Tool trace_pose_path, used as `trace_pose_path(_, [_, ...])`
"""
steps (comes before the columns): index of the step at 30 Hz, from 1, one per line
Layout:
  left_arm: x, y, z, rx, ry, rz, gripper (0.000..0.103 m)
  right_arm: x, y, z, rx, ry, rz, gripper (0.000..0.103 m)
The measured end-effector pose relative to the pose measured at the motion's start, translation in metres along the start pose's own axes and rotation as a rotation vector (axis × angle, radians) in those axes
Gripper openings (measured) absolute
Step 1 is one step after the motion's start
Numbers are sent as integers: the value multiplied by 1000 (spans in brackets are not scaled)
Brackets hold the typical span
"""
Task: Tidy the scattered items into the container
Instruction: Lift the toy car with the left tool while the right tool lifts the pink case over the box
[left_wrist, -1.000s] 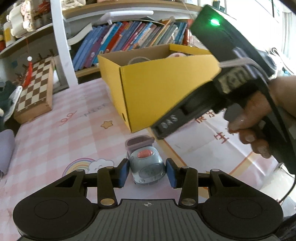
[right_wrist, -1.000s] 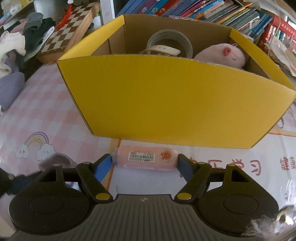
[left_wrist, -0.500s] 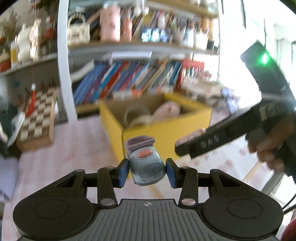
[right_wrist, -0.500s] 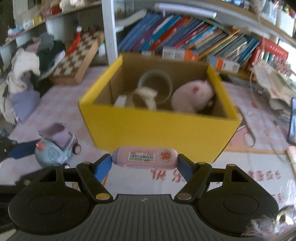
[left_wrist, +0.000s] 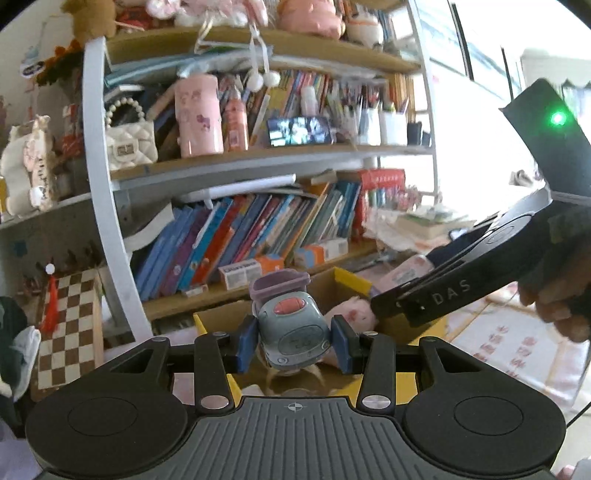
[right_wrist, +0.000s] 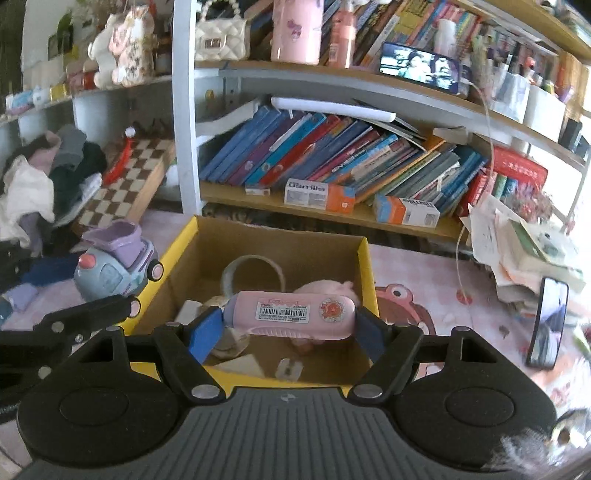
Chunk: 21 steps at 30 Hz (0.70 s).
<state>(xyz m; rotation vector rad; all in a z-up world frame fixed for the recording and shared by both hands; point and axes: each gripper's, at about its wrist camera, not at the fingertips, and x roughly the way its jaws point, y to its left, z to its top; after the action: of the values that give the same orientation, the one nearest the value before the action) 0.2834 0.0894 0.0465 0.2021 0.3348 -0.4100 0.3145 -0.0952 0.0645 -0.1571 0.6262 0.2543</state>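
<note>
My left gripper (left_wrist: 293, 341) is shut on a grey-blue toy car (left_wrist: 291, 330) with a purple top, held in the air above the near rim of the yellow cardboard box (left_wrist: 351, 278). My right gripper (right_wrist: 290, 325) is shut on a pink tube-shaped case (right_wrist: 291, 314) with a barcode label, held crosswise over the open box (right_wrist: 184, 240). Inside the box lie a roll of tape (right_wrist: 253, 271), a pink plush (right_wrist: 328, 290) and small pale pieces. The toy car (right_wrist: 114, 266) shows beside the box's left wall in the right wrist view.
A bookshelf (right_wrist: 332, 155) packed with books stands right behind the box. A chessboard (right_wrist: 125, 181) and a heap of clothes (right_wrist: 40, 184) lie to the left. A phone (right_wrist: 546, 321) and stacked papers (right_wrist: 524, 243) lie at the right on the pink patterned mat (right_wrist: 443, 295).
Both grippers have risen from the mat with their items and moved forward, from in front of the box's wall to above its opening.
</note>
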Motion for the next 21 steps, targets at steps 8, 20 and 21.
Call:
trace_pose_path(8, [51, 17, 9, -2, 91, -35, 42, 49, 4, 0, -129, 127, 59, 75])
trace_pose_path(20, [151, 18, 12, -194, 356, -117, 41, 119, -2, 3, -76, 373, 177, 76])
trace_pose_path(21, [155, 18, 12, -200, 361, -115, 41, 122, -4, 2, -72, 382, 177, 76])
